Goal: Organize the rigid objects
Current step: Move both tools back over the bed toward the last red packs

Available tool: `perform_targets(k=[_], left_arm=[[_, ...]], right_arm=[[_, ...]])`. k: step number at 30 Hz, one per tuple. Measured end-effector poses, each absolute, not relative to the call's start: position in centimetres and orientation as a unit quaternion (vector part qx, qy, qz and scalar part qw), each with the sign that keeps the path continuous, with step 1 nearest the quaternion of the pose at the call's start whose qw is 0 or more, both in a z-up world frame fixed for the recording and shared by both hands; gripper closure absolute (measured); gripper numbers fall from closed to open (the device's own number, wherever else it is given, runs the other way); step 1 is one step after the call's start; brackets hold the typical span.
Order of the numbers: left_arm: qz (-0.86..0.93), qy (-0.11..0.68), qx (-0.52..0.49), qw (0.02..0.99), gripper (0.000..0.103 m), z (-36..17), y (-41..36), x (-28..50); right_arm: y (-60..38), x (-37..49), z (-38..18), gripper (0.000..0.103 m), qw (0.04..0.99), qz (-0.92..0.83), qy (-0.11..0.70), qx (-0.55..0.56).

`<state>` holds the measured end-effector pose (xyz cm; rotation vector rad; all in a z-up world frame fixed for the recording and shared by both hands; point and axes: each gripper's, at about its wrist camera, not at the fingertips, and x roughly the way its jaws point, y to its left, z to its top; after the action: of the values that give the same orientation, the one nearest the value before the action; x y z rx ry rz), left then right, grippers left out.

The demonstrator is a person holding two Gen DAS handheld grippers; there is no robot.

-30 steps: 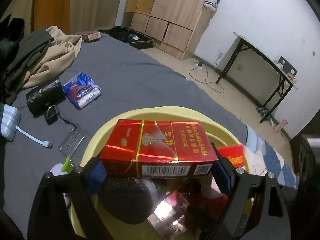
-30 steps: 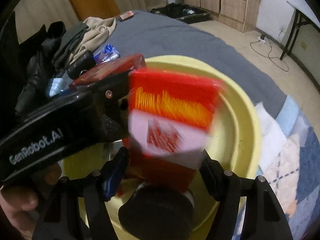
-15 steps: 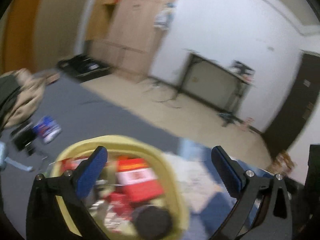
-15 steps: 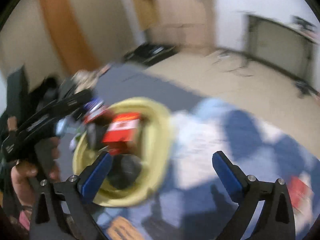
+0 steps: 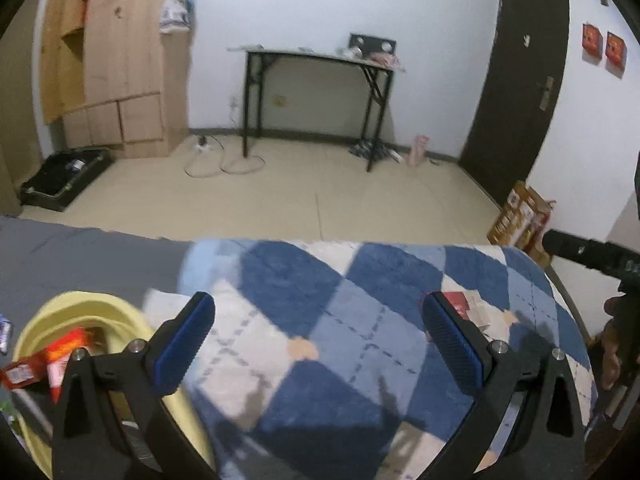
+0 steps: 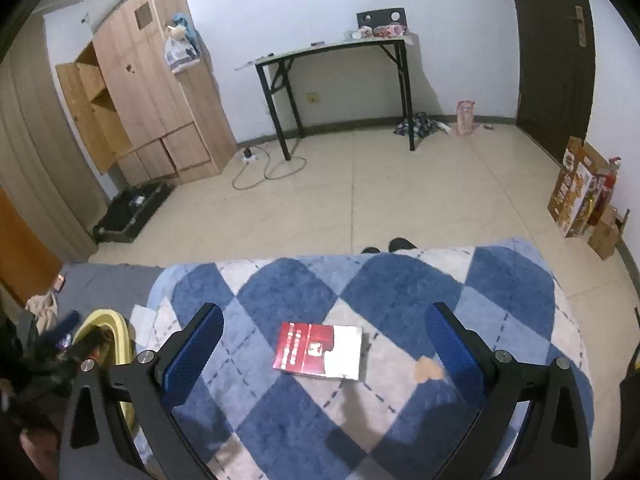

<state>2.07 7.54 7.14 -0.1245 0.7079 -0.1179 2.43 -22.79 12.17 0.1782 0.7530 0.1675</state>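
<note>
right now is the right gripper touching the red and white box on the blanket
Apart. The right wrist view shows the right gripper open, blanket visible between each finger and the box.

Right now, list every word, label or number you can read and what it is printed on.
None can be read.
Red and white box on the blue checked blanket: white characters, too small.
Red packs in the yellow basin: blurred.
Orange carton by the wall: print illegible.

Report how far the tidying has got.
Done: several red packets already lie inside the round yellow plastic basin. In hand: nothing; the left gripper and right gripper are both open and empty. Left: one flat red-and-white box lies on the blue checked blanket, between the right gripper's fingers.
</note>
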Motion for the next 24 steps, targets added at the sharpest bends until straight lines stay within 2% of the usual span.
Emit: perform_targets(k=[20, 24], left_arm=[[-0.067, 0.426, -0.065, 0.900, 0.000, -2.8, 2.3, 7.5], [-0.036, 0.413, -0.015, 0.910, 0.000, -4.5, 1.1, 7.8]], right_arm=[[-24.7, 5.2, 10.8, 0.000, 0.910, 0.100, 0.389, 0.105], [-26.1, 4.9, 11.6, 0.000, 0.912, 0.105, 0.367, 0.149]])
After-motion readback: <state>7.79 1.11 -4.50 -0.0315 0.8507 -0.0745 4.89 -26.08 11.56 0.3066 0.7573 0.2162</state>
